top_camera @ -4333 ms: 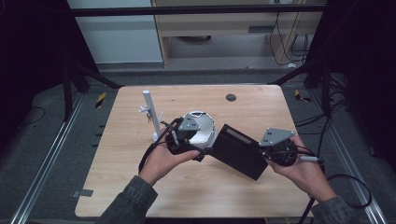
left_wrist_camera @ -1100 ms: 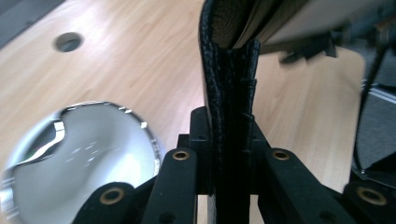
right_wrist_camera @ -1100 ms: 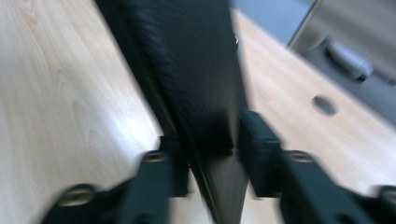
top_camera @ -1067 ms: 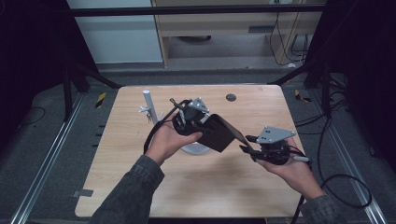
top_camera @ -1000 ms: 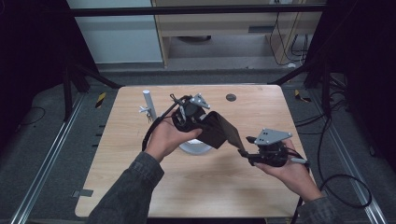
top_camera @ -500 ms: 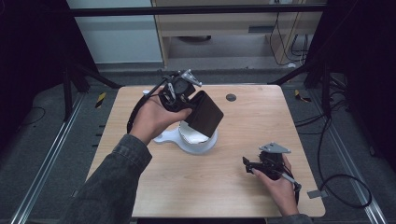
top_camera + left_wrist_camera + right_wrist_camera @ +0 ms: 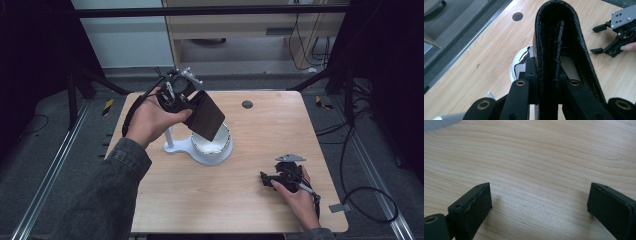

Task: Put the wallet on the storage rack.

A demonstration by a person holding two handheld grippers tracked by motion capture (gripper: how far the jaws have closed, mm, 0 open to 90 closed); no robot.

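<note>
1. You are pinching the black wallet [image 7: 206,116] in your left tongs [image 7: 544,82], holding it in the air over the white stand [image 7: 202,146] that sits near the middle of the counter [image 7: 250,210].
2. Your right tongs [image 7: 270,178] are lying spread wide and empty, low over the bare wood near the counter's right front corner.
3. The wallet is hanging tilted: in the high view its long axis is running from the tongs, up toward the back left corner, down toward the right front, with the free lower end hovering just above the stand's round dish.
4. In the left gripper view the jaws are gripping only one end of the folded leather, so the wallet could be swinging or slipping out if you turn your wrist sharply.
5. The lower corner could be knocking the dish rim or the thin post [image 7: 170,136], tipping the stand, if you are lowering it at this tilt.
</note>
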